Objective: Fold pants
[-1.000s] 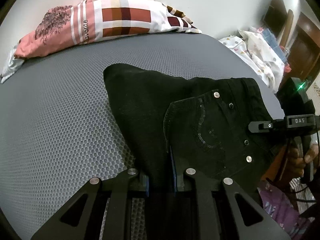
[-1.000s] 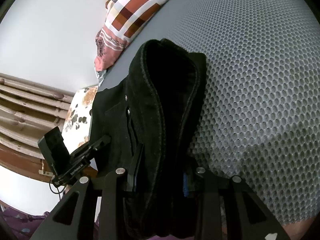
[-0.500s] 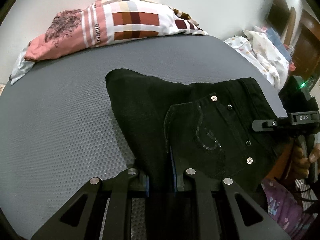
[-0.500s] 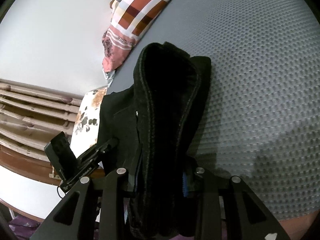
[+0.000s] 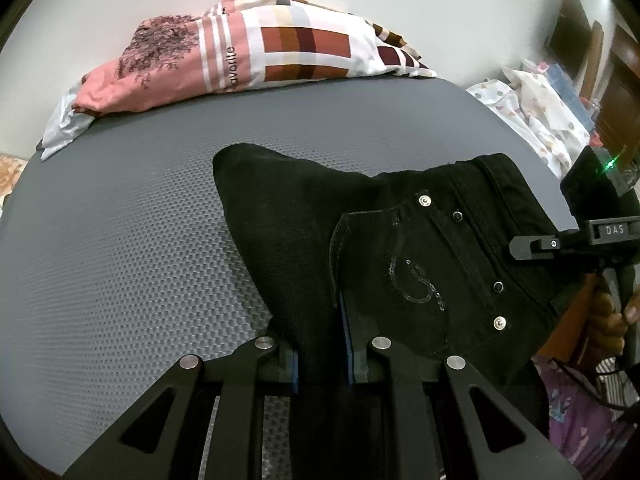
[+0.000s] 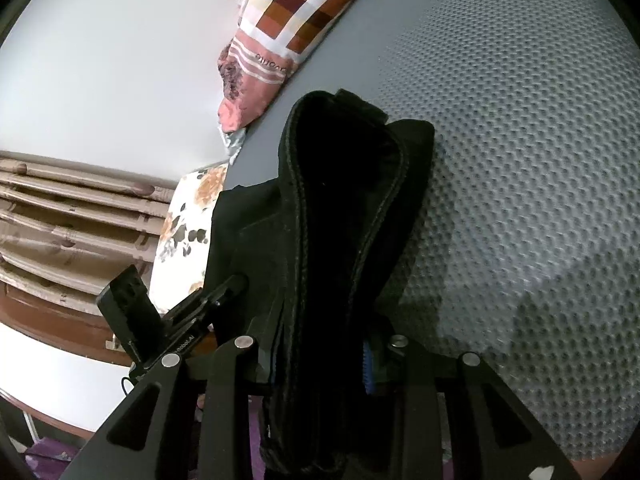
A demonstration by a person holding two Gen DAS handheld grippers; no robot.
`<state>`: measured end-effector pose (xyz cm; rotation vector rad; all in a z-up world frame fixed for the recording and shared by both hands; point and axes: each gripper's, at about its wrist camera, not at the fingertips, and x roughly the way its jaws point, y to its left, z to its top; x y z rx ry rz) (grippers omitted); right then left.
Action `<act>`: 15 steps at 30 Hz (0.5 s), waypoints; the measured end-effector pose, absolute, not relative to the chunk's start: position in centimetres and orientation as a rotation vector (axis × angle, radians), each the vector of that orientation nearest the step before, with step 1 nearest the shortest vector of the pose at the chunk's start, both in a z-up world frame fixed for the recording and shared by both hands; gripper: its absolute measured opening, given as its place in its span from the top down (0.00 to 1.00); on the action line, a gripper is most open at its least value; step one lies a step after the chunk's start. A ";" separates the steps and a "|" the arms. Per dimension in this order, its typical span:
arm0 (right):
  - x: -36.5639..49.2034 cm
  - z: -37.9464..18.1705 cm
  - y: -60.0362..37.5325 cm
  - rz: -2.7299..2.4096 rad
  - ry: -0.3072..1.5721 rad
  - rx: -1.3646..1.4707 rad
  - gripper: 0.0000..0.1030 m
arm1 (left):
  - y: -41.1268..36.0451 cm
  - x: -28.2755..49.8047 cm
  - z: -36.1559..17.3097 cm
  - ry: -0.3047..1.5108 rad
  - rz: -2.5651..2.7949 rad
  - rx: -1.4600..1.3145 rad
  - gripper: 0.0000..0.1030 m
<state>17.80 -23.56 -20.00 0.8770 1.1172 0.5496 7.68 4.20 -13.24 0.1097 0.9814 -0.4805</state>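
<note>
Black pants (image 5: 400, 248) with a back pocket and silver rivets hang lifted over the grey mattress (image 5: 120, 240). My left gripper (image 5: 323, 344) is shut on a bunched fold of the pants, below the pocket. My right gripper (image 6: 320, 360) is shut on the thick waistband end of the pants (image 6: 340, 220), which rise as a folded ridge in front of it. The right gripper (image 5: 560, 240) also shows at the right edge of the left wrist view, held by a hand (image 5: 608, 316). The left gripper (image 6: 180, 332) appears low on the left in the right wrist view.
A patchwork pillow (image 5: 256, 56) lies along the far edge of the mattress by the white wall. Patterned bedding (image 5: 540, 120) is heaped at the right. A floral cloth (image 6: 188, 220) and a wooden headboard (image 6: 60, 220) stand beyond the mattress's left side.
Both grippers have carried the pants a little across the mattress toward its near edge. The pillow sits lower in the left wrist view, and both grips are unchanged.
</note>
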 end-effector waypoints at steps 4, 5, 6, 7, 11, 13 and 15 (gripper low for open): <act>18.4 -19.7 -22.8 0.563 1.121 0.874 0.74 | 5.1 8.2 -13.2 0.979 -0.474 0.100 0.85; 18.5 -19.7 -22.7 0.570 1.120 0.877 0.74 | 5.3 8.3 -13.2 0.979 -0.472 0.099 0.85; 18.7 -19.6 -22.5 0.573 1.119 0.876 0.74 | 5.5 8.4 -13.2 0.978 -0.470 0.099 0.85; 18.8 -19.5 -22.3 0.573 1.121 0.869 0.74 | 5.7 8.5 -13.2 0.977 -0.468 0.098 0.85; 19.3 -19.5 -22.0 0.569 1.136 0.856 0.75 | 6.4 8.9 -13.4 0.982 -0.474 0.080 0.84; 19.0 -19.5 -22.0 0.569 1.140 0.846 0.76 | 6.6 9.0 -13.6 0.986 -0.482 0.070 0.84; 18.9 -19.4 -22.0 0.566 1.149 0.829 0.76 | 6.9 9.2 -13.8 0.993 -0.493 0.050 0.84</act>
